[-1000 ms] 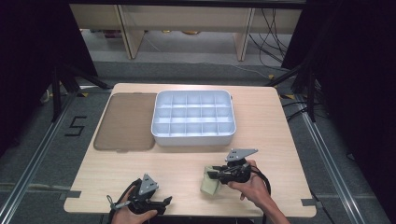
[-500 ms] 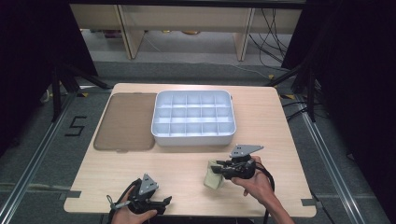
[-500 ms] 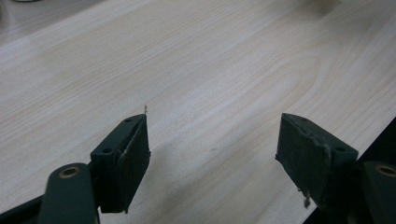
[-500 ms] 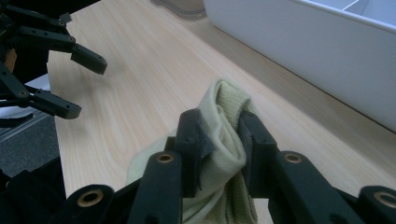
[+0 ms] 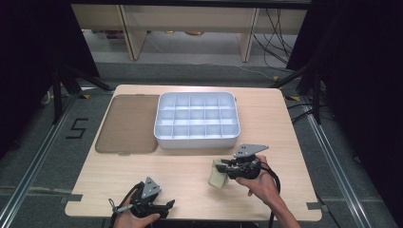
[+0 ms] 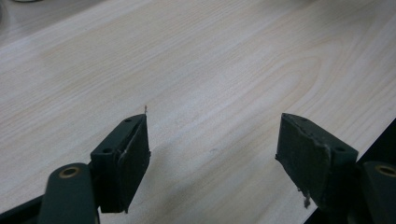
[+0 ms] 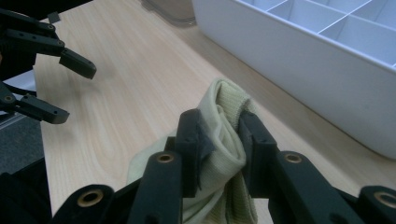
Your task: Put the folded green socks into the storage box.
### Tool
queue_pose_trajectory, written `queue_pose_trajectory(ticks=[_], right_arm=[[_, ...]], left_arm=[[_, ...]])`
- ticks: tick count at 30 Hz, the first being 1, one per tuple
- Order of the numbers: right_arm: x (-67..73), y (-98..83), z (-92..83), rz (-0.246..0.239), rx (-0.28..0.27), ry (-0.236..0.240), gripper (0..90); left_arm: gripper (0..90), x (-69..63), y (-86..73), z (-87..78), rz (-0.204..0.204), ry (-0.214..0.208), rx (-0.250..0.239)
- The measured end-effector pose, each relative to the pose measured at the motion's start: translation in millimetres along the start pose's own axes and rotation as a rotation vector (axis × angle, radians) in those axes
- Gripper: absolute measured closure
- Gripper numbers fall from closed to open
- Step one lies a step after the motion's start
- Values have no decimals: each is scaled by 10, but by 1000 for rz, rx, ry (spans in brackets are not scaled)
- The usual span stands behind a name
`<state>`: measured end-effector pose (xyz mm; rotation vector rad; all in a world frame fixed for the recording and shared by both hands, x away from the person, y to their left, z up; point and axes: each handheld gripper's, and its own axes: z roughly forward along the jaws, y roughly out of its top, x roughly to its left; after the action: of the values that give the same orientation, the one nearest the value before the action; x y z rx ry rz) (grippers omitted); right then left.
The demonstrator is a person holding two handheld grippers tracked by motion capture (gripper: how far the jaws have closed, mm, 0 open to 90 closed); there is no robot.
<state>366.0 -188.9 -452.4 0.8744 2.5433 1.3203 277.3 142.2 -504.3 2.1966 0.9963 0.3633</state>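
Observation:
A pale yellow-green folded sock (image 7: 223, 135) is pinched between the jaws of my right gripper (image 7: 219, 126), just in front of the white compartment tray (image 7: 299, 56). From above, the sock (image 5: 217, 175) hangs at the tip of the right gripper (image 5: 227, 167), below the tray (image 5: 197, 139) and near the table's front right. My left gripper (image 5: 164, 205) rests at the front left edge of the table, jaws apart. In the left gripper view its jaws (image 6: 212, 151) stand wide with only bare wood between them. The left gripper (image 7: 65, 88) also appears at the left of the right gripper view.
A brown flat lid (image 5: 128, 123) lies left of the tray. The wooden table (image 5: 190, 166) has bare room between the two grippers. Dark floor, rails and stands surround the table.
The right gripper with the sock has shifted slightly to the right and a bit toward the front. The left gripper has stayed still.

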Motion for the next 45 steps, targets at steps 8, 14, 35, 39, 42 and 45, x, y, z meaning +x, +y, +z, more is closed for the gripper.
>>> queue_pose_trajectory(ticks=[8, 14, 35, 39, 42, 45], right_arm=[[-81, 55, -95, -4, -30, -27, 722], [-184, 110, -196, -7, -60, -59, 722], [-391, 352, -305, 1, -53, -125, 723], [-428, 416, -332, 5, -42, -140, 722], [-465, 467, -369, 14, -44, -155, 722], [-516, 525, -410, 4, -37, -171, 723]], left_arm=[[249, -12, 1, 6, -1, -5, 5], [249, 7, 3, 12, 6, -2, 11], [249, 18, 13, 17, 15, -5, 8], [249, 12, 16, 24, 14, -6, 9], [249, 4, 19, 24, 8, 0, 7], [249, 1, 19, 25, 6, 0, 8]])
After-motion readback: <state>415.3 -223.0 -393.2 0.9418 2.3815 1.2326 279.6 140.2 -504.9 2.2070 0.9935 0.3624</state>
